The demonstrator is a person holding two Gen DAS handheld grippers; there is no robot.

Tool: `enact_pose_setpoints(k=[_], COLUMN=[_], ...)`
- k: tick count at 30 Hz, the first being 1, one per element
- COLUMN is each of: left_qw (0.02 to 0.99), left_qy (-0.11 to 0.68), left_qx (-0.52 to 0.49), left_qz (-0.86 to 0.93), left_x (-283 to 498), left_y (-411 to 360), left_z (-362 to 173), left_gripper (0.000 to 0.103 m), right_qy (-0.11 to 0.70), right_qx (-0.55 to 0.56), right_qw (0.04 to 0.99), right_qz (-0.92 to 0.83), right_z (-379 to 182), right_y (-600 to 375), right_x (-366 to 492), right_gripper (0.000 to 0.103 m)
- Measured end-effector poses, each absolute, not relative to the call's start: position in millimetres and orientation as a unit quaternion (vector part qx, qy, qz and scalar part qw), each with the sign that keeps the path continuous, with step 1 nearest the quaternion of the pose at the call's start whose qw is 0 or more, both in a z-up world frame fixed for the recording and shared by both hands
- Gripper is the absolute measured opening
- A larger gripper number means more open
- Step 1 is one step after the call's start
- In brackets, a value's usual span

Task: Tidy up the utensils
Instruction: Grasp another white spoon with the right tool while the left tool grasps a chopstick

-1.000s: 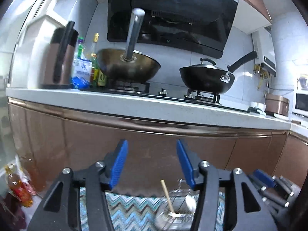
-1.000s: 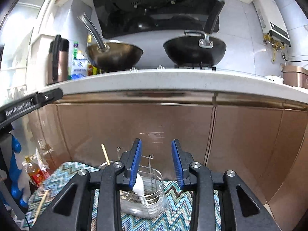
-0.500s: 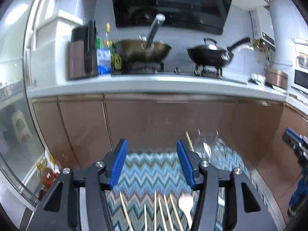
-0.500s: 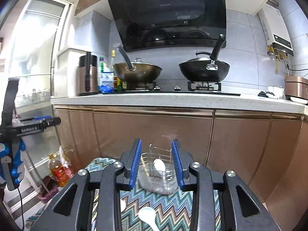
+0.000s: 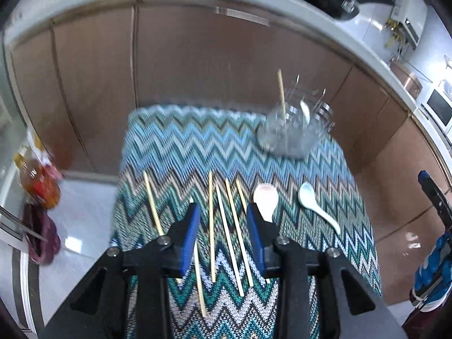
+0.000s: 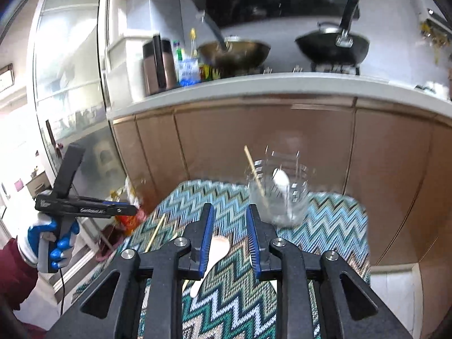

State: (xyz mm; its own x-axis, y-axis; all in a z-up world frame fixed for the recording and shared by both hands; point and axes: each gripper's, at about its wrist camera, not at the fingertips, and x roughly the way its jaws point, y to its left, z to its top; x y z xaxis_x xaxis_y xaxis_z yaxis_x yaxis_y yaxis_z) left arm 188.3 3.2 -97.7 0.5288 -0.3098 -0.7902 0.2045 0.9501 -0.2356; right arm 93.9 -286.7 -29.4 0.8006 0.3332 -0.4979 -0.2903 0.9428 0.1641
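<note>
Left wrist view looked down on a blue-and-white zigzag-patterned mat. The left gripper hovered over loose pale wooden chopsticks on the mat's near half, its jaws closing with nothing yet pinched between the pads. A clear wire-framed utensil holder stood at the mat's far right corner with one chopstick and a spoon inside. Two white ceramic spoons lay right of the chopsticks. The right gripper hung over the mat, jaws closing, empty.
</note>
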Motion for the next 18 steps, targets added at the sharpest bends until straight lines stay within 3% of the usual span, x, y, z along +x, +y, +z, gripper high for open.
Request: enact_pose_setpoints(k=[7,18], left_qw=[0.82,0.774], left_qy=[0.547,0.619], left_qx=[-0.065,-0.044], left_qz=[-0.157,-0.125], left_x=[245,330], left_y=[-11,-41], left_z=[-156,-213], left_gripper=[0.032,0.027], right_qy=[0.329,0.459], right_qx=[0.044,0.05], right_qw=[0.927,0.867], right_qz=[0.173,0.19], right_z=[-68,-157], right_y=[-285,-302], right_x=[128,194], right_gripper=[0.023,0.023])
